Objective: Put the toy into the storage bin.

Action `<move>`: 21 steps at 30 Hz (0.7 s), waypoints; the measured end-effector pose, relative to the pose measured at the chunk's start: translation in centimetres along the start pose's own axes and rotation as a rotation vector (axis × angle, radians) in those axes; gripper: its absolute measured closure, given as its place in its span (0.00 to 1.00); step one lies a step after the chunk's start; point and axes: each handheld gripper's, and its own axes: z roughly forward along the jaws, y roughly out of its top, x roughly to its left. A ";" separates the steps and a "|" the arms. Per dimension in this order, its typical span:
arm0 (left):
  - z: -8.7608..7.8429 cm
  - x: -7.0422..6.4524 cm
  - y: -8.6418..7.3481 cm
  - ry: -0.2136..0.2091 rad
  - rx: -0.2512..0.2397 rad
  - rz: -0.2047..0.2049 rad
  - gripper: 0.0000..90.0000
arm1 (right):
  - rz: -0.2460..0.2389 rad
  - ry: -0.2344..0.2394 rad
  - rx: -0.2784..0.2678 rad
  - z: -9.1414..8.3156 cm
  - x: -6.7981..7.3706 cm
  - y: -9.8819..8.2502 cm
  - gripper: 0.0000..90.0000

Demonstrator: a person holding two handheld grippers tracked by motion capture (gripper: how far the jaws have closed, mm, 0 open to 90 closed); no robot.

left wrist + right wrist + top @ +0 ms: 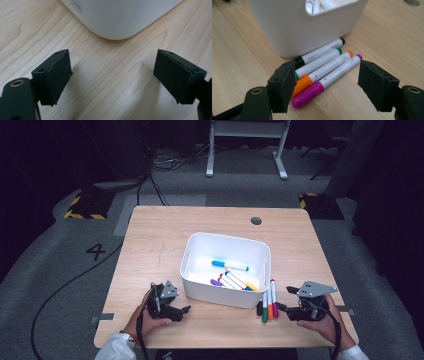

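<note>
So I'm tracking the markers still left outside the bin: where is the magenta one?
The magenta marker lies on the table, outermost of four in a row beside the white bin, next to the orange marker, just ahead of the open right gripper.

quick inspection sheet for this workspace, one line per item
surface: wooden table, round grommet near far edge
job's things: four markers (black, green, orange, magenta) lying side by side beside white bin; more markers inside bin
clutter: nothing seen
grippers: left gripper open, nothing between jaws, near bin corner; right gripper open, facing the four markers
cables: one trails from left gripper across floor; cables on floor beyond table
surroundings: white frame, hazard-striped blocks
</note>
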 end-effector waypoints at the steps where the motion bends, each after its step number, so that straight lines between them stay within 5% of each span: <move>1: 0.0 0.0 0.0 0.003 -0.001 0.002 0.17 | -0.001 0.000 0.011 0.4 0.1 -0.3 0.34; 9: 0.0 0.0 0.0 0.003 -0.001 0.002 0.17 | 0.042 0.024 0.052 2.2 0.1 -1.8 0.34; 21: 0.0 0.0 0.0 0.004 -0.001 0.002 0.17 | 0.111 -0.044 0.100 3.0 -1.9 -3.8 0.45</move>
